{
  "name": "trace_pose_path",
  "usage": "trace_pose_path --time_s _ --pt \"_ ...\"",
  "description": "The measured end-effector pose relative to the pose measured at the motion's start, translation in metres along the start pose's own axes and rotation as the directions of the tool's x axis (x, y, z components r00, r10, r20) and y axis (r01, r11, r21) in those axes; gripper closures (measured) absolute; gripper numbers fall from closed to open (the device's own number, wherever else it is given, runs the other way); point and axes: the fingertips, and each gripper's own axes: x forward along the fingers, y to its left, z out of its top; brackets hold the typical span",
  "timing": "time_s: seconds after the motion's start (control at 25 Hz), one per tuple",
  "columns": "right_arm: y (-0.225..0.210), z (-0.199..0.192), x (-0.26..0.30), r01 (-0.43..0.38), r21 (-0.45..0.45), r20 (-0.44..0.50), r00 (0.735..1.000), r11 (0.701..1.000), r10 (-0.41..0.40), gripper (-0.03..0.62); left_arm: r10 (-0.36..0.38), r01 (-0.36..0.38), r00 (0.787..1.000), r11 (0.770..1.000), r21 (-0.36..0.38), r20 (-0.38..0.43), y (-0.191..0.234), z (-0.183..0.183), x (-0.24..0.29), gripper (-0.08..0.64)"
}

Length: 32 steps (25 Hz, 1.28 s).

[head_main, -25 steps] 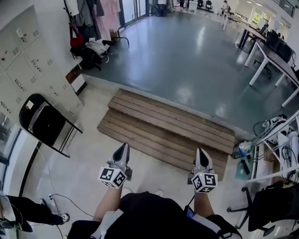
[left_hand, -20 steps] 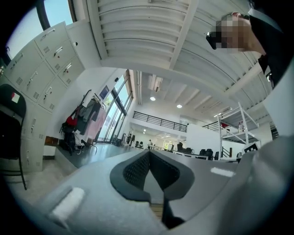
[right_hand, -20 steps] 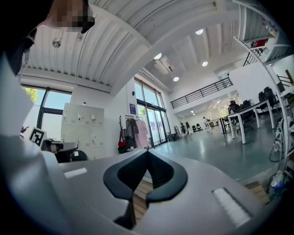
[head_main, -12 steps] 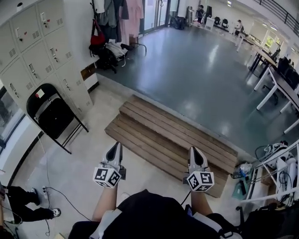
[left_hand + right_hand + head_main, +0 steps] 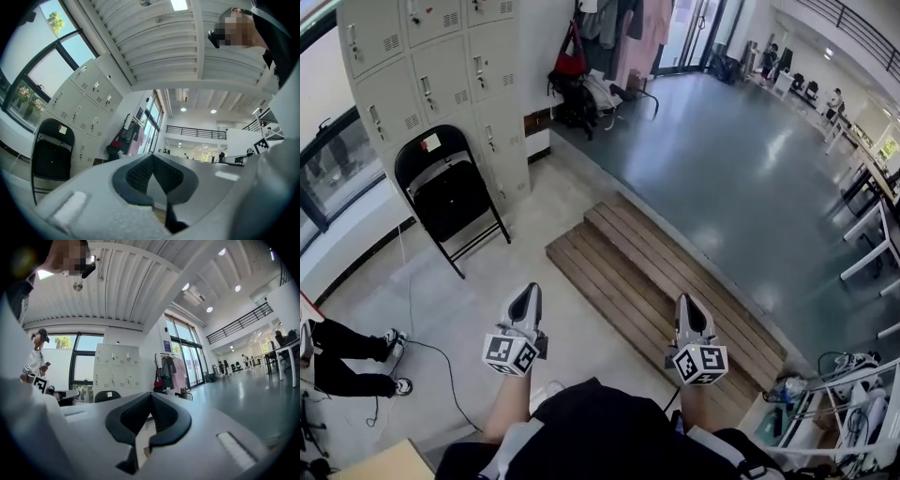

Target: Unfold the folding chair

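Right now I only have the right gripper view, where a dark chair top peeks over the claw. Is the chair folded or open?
Observer: Folded. In the head view the black folding chair stands flat against the lockers, nothing touching it.
Operator: Is the left claw carrying anything?
Observer: No, the left claw is shut on nothing.
Operator: Anything on the floor nearby?
Observer: Low wooden steps lie on the floor right of the chair.
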Motion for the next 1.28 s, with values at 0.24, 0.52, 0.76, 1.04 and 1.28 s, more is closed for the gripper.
trace_pose_path --time_s 0.24,0.52,0.76,1.04,1.28 --pt "0.071 -0.012 0.059 -0.120 0.020 -0.017 0.993 0.993 0.120 0.586 0.122 -0.122 0.992 0.992 0.027 0.010 0.075 0.022 -0.039 0.560" --pt "0.142 -0.021 0.110 -0.243 0.019 -0.042 0.969 0.970 0.244 0.586 0.242 -0.244 0.969 0.969 0.042 0.053 0.137 0.049 -0.086 0.559" --pt "0.217 -0.039 0.156 -0.369 0.030 -0.042 0.928 0.929 0.370 0.586 0.356 -0.360 0.931 0.932 0.034 0.086 0.183 0.055 -0.136 0.560" --pt "0.307 -0.061 0.189 -0.553 0.052 -0.083 0.828 0.832 0.555 0.586 0.512 -0.524 0.847 0.849 0.062 0.145 0.214 0.080 -0.209 0.560" --pt "0.338 -0.077 0.220 -0.638 0.074 -0.106 0.759 0.767 0.642 0.586 0.615 -0.628 0.772 0.777 0.047 0.159 0.225 0.073 -0.230 0.560"
